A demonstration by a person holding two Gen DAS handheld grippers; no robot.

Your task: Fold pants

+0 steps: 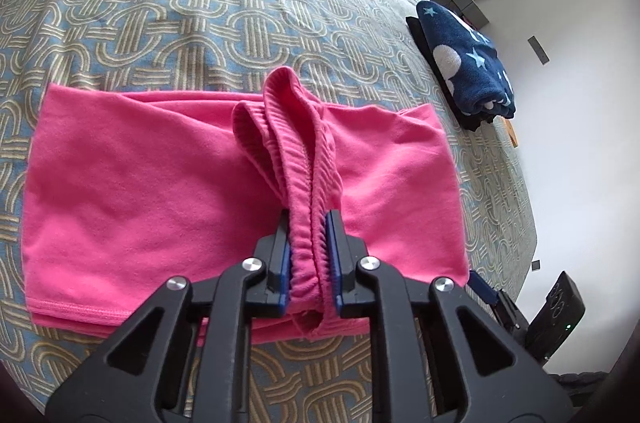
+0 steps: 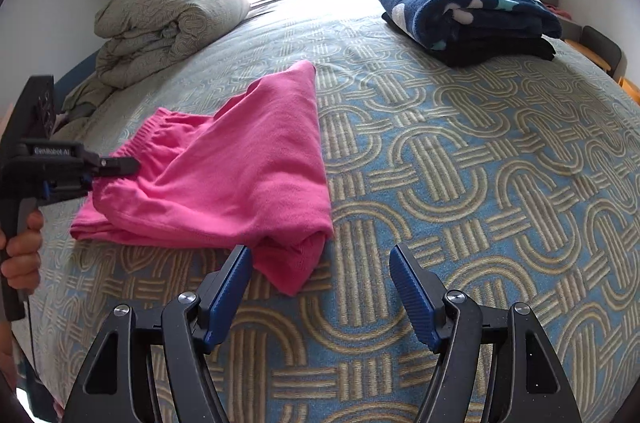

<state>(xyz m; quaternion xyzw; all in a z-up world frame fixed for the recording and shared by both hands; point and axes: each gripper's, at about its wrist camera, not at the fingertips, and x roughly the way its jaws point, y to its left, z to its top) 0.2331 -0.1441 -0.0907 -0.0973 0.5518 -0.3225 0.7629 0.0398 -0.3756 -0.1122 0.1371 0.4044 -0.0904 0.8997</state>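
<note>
Much bare bedspread (image 2: pixel 480 163) beside pants (image 2: pixel 240 175)

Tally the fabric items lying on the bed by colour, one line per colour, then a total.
Pink: 1, the pants
Navy: 1, the starred blanket
Black: 1, the folded piece under the blanket
Grey-beige: 1, the bundled quilt
Total: 4

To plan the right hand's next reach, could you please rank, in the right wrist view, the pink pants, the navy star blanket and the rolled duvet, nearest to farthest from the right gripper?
From the right gripper:
1. Pink pants, just ahead, left.
2. Navy star blanket, far right.
3. Rolled duvet, far left; too close to call against the blanket.
</note>
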